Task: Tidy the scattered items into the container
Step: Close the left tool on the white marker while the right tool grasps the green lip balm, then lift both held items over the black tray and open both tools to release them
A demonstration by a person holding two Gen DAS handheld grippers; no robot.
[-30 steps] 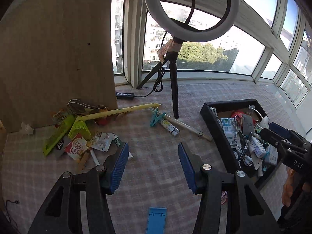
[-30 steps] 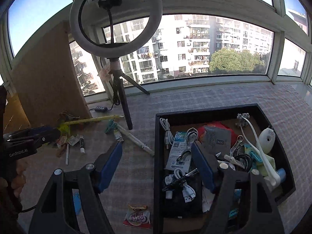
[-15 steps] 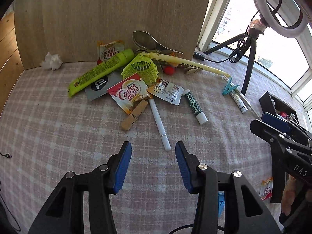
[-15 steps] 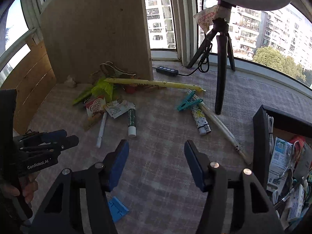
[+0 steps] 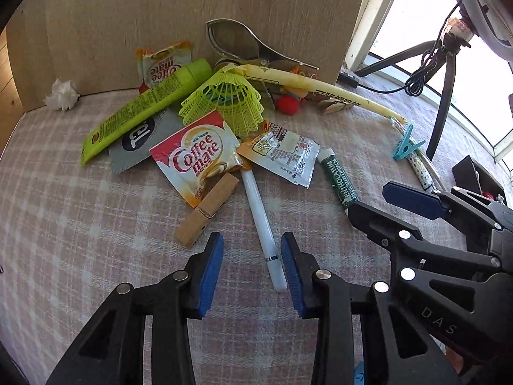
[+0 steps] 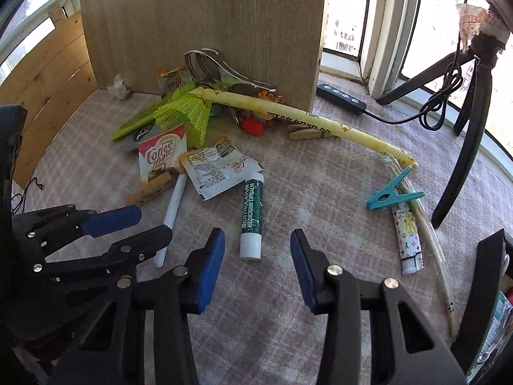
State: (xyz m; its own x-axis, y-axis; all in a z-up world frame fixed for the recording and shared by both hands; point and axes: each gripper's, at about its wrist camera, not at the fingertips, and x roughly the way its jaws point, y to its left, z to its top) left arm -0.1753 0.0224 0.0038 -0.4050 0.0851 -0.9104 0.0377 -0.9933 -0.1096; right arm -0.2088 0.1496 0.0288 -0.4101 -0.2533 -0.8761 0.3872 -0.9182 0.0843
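My left gripper (image 5: 251,266) is open, its blue pads on either side of the near end of a white pen (image 5: 261,221) on the checked cloth. My right gripper (image 6: 256,256) is open just short of a green Mentholatum lip balm stick (image 6: 252,215). A pile lies beyond: Coffee mate sachet (image 5: 195,157), wooden clothespin (image 5: 206,213), white sachet (image 5: 287,155), yellow-green shuttlecock (image 5: 226,102), green tube (image 5: 144,109). The black container (image 5: 474,173) shows only as a corner at far right.
A wooden board (image 6: 205,25) stands behind the pile. A long yellow stick (image 6: 307,122), teal clothespin (image 6: 392,194), patterned tube (image 6: 408,243), metal squeezer (image 5: 237,41) and power strip (image 6: 341,99) lie around. A black tripod leg (image 6: 465,150) stands at right.
Both grippers have swung left from the container to the pile and come down close. The left now straddles the white pen; the right is near the lip balm.
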